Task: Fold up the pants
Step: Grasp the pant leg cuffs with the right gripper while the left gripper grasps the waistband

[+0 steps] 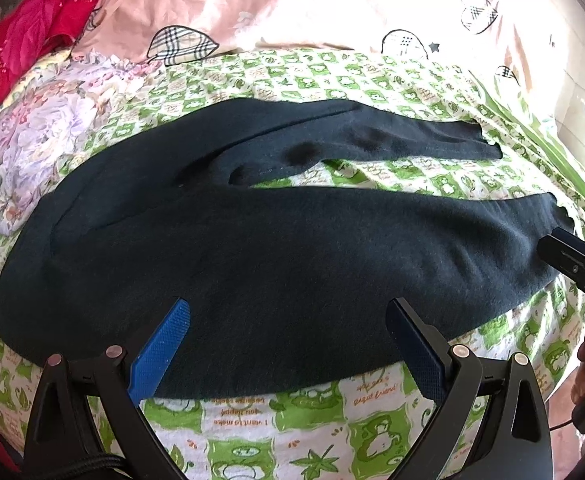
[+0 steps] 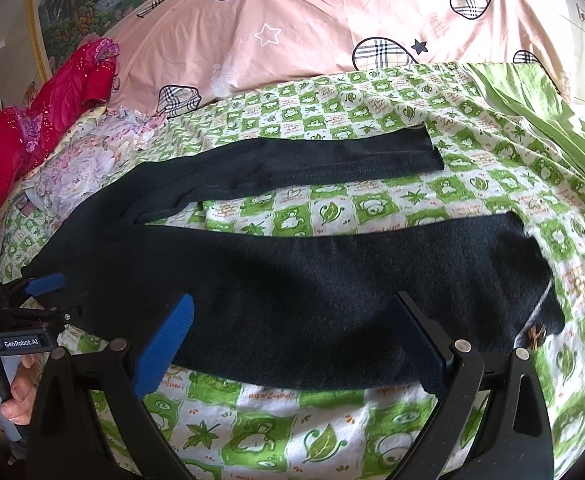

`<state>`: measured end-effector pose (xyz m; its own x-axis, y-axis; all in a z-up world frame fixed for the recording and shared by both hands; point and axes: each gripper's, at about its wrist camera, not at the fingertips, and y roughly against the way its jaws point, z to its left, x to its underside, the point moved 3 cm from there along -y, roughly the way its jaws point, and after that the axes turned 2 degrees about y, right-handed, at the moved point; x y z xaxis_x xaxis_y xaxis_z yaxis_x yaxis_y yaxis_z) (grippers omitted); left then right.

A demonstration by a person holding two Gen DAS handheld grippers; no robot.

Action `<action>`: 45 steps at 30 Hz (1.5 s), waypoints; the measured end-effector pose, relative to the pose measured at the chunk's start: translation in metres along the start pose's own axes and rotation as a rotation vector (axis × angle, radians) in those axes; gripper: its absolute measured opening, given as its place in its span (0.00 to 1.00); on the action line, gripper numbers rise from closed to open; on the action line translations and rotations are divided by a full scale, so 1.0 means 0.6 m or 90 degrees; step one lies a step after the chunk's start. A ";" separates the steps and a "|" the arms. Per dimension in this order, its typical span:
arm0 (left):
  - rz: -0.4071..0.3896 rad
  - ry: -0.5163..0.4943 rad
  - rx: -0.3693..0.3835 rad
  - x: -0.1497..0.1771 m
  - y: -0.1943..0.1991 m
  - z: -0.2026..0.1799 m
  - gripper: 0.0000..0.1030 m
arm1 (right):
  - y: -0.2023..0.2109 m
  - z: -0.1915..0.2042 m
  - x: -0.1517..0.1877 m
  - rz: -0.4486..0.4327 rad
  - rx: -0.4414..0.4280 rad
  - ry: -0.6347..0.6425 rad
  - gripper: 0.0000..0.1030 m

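Dark navy pants lie spread flat on the green-and-white patterned sheet, waist at the left, both legs running right with a gap between them. My left gripper is open, its blue fingers over the near edge of the near leg close to the waist. My right gripper is open over the near leg's lower part, close to its cuff. The right gripper also shows at the right edge of the left wrist view, and the left gripper shows in the right wrist view.
A pink quilt with plaid hearts lies along the far side. A floral pillow and red fabric sit at the far left. A green sheet fold is at the right. A small brown tag lies by the cuff.
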<state>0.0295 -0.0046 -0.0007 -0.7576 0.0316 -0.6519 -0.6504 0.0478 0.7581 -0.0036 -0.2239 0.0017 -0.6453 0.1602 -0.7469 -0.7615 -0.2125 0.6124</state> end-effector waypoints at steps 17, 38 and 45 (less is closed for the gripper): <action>-0.030 -0.073 -0.015 -0.175 -0.046 -0.002 0.96 | -0.043 -0.107 -0.127 0.014 0.014 -0.025 0.95; 0.096 -0.188 -0.016 -0.338 -0.267 -0.021 0.94 | -0.223 -0.277 -0.268 0.098 -0.008 -0.108 0.95; 0.126 -0.212 -0.031 -0.360 -0.318 -0.019 0.93 | -0.286 -0.295 -0.273 0.131 -0.009 -0.094 0.94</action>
<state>0.3167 -0.0321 -0.0041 -0.8147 0.3578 -0.4562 -0.5010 -0.0385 0.8646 0.2435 -0.3841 -0.0268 -0.7897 0.2509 -0.5598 -0.6124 -0.2681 0.7437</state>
